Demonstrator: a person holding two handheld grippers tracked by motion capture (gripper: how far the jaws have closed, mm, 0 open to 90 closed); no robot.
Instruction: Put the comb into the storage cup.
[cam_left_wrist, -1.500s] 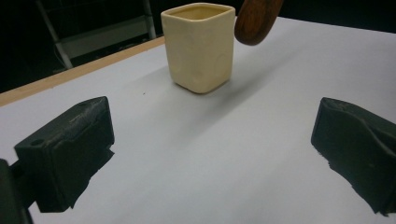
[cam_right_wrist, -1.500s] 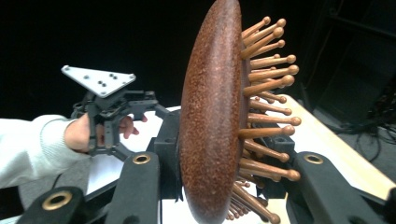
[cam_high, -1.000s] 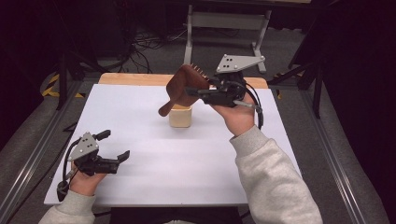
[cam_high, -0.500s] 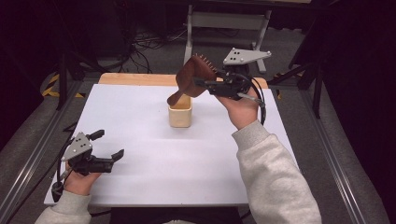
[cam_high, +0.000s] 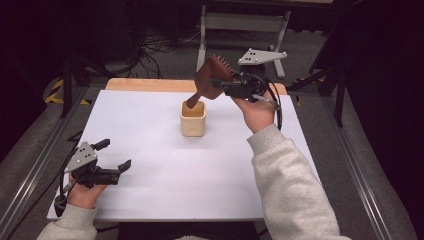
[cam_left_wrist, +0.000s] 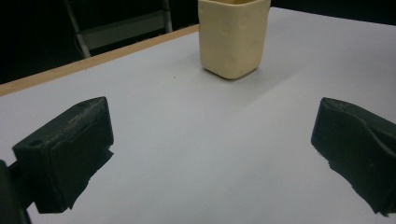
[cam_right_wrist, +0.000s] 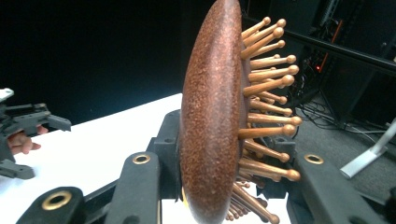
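The right gripper (cam_high: 225, 86) carries the brush (cam_high: 212, 80) slightly rightward in the high view; the brush handle now dips into the cup (cam_high: 193, 119). The left gripper (cam_high: 116, 156) sits marginally lower at frame lower left.

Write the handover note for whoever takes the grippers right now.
Right gripper: shut on the head of the wooden hairbrush, held above the table.
Left gripper: open, holding nothing, low over the near left of the table.
Cup: cream, upright mid-table; the brush handle's tip is at its mouth, brush tilted.
Done: brush picked up and brought to the cup.
Left: probably lower the handle in and let go.
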